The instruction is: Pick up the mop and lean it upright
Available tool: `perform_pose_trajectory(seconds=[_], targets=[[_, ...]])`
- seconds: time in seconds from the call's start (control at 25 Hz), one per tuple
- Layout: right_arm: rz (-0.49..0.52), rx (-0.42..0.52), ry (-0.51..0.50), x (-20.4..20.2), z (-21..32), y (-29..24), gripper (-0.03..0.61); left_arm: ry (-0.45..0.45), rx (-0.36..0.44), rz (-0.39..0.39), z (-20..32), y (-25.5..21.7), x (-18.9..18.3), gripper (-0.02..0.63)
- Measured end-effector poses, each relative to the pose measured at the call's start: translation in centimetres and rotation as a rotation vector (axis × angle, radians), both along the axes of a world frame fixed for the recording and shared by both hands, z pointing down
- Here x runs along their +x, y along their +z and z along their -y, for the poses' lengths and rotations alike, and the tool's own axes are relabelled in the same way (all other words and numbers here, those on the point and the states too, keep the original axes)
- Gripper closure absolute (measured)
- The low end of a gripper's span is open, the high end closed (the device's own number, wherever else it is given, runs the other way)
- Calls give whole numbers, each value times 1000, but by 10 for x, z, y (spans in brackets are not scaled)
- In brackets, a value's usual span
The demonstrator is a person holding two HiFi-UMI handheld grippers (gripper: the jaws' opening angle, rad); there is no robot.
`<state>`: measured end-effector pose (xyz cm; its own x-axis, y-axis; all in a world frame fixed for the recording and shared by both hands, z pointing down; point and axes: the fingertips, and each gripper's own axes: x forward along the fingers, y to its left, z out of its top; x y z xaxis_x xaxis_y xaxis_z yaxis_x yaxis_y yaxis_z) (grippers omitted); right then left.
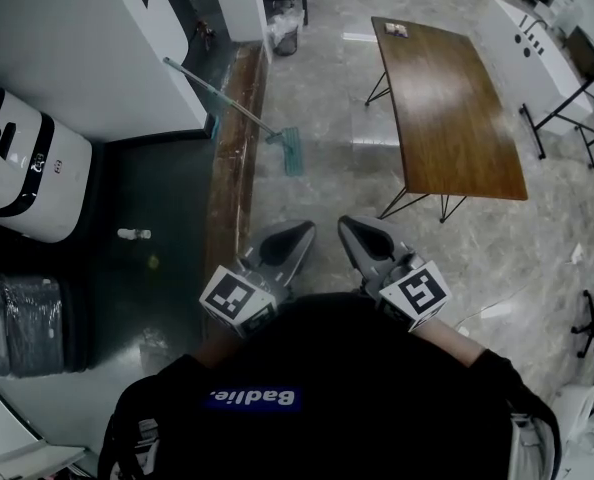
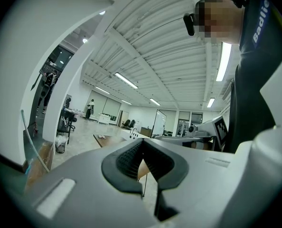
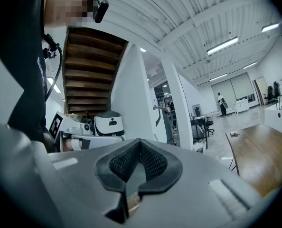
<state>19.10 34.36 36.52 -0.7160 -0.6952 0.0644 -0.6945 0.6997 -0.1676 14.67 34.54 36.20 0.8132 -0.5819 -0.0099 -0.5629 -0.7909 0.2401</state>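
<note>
Head view: we hold left gripper and right gripper closed, empty; mop lies well ahead, handle slanting far-left, nearer left.

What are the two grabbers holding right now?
Nothing. The left gripper and the right gripper are both shut, with nothing between their jaws. The mop is well ahead, by the wall, untouched.

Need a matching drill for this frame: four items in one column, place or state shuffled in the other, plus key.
Items:
1. mop
2. wooden table
3. white-and-black machine
4. left gripper

Place or state:
A. jaws shut, nothing between them
B. far left of the head view
C. slanted, handle tip at the white wall
D. upper right, on thin legs

Pairs: 1-C, 2-D, 3-B, 4-A
</note>
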Motion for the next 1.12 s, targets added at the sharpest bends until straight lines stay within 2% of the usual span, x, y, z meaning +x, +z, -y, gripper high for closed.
perform_pose_trajectory(seconds=[0.56,1.12], targets=[[-21,1,-22,-63,14,1,574,-15,-2,-2,16,7,-63,595],[-84,11,-23,-127,18,0,574,-22,2,-40,30,16,-128,595]])
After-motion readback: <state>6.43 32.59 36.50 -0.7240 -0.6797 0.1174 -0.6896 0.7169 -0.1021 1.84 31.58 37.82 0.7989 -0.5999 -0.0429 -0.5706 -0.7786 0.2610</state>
